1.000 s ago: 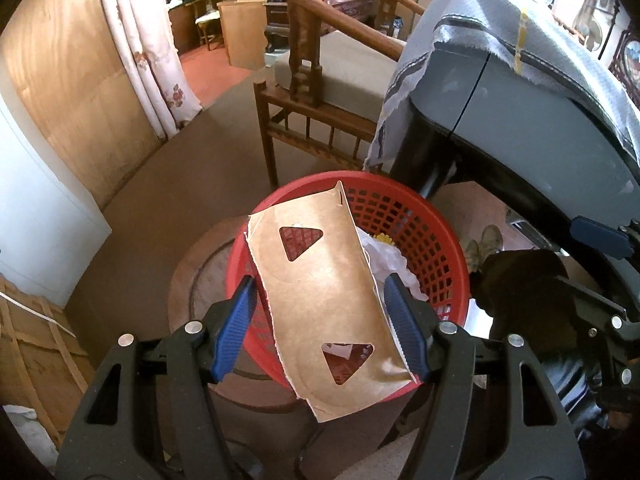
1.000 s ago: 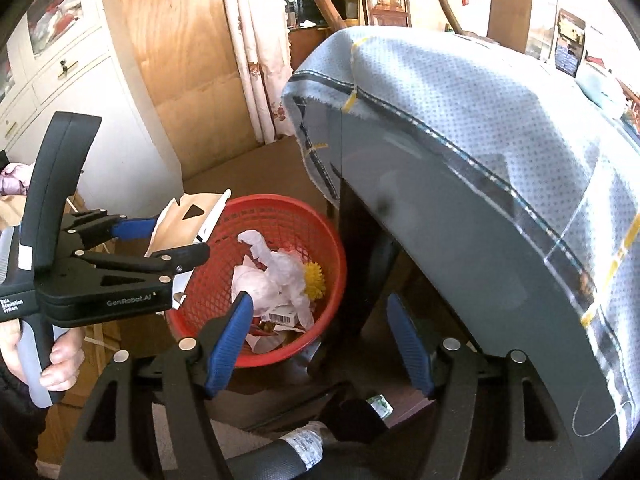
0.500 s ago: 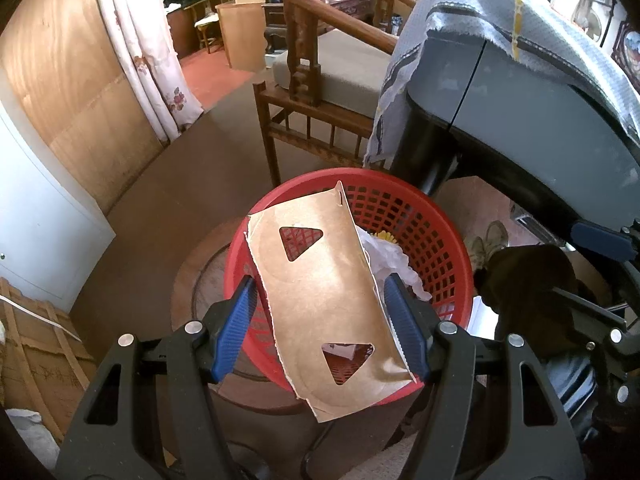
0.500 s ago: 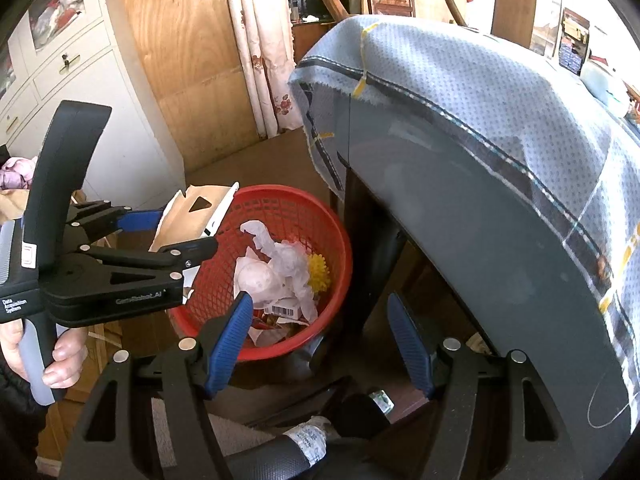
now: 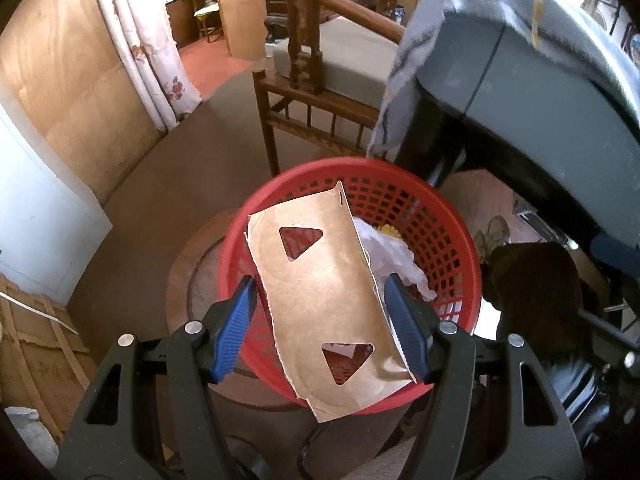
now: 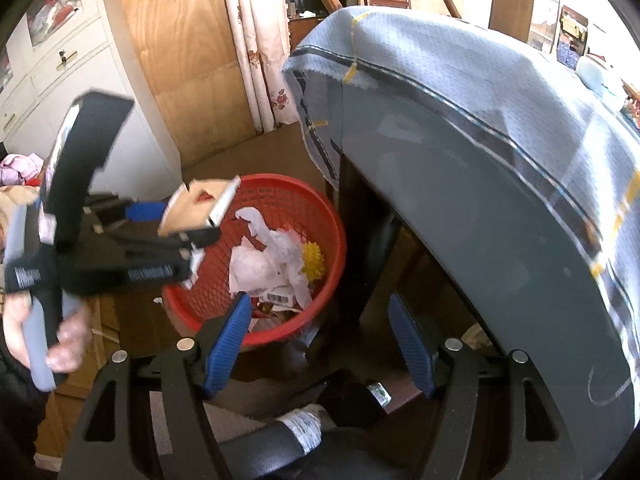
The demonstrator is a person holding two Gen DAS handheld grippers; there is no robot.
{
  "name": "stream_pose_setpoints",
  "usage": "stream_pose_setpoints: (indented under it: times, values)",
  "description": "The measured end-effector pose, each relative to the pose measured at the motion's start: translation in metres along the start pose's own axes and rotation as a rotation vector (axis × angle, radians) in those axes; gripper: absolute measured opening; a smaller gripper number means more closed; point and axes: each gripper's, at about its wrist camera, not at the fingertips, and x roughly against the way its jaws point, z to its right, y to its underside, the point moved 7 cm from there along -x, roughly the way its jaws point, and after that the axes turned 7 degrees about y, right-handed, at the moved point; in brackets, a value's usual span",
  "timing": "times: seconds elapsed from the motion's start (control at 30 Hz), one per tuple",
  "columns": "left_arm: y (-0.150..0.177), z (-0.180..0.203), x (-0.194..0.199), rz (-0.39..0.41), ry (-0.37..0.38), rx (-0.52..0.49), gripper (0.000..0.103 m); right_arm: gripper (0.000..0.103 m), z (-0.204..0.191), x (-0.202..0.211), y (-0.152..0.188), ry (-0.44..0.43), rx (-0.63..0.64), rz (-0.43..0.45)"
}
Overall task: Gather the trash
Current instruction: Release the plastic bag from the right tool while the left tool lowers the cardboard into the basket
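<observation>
The left gripper (image 5: 320,320) hangs over the red basket (image 5: 452,240), its blue fingers (image 5: 234,320) spread wide, with a torn brown cardboard piece (image 5: 328,300) lying between them; whether they grip it I cannot tell. White crumpled paper (image 6: 260,260) and something yellow (image 6: 314,258) sit in the basket. The right gripper (image 6: 320,344) hovers nearby, fingers apart and holding nothing, beside the cloth-covered table (image 6: 480,140).

Daylight flooded both fisheye views, overexposing the upper right corners.
Straight lines bowed near dark vignetted edges; the left gripper (image 6: 192,216) smeared with motion blur, and shadow pooled beneath the cloth-draped tabletop (image 6: 500,128).
</observation>
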Motion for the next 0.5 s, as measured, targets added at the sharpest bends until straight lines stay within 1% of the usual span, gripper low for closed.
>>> stream_pose_setpoints:
  times: [0.13,0.23,0.33,0.43,0.5]
  values:
    - [-0.003,0.004,0.009,0.005,0.020,-0.010,0.065,0.074,0.014,0.006,0.009,0.023,-0.011,-0.002]
    - [-0.002,0.012,0.008,-0.007,0.038,-0.033,0.065,0.075,0.026,0.009,0.012,0.033,-0.037,-0.005]
    - [0.003,0.019,-0.004,-0.031,0.038,-0.050,0.065,0.075,0.035,0.010,0.013,0.029,-0.070,-0.010]
    - [0.013,0.025,-0.028,-0.075,0.059,-0.058,0.066,0.075,0.035,0.012,0.015,0.018,-0.072,-0.015]
    - [0.018,0.020,-0.041,-0.092,0.020,-0.057,0.068,0.075,0.032,0.014,0.016,0.023,-0.055,-0.011]
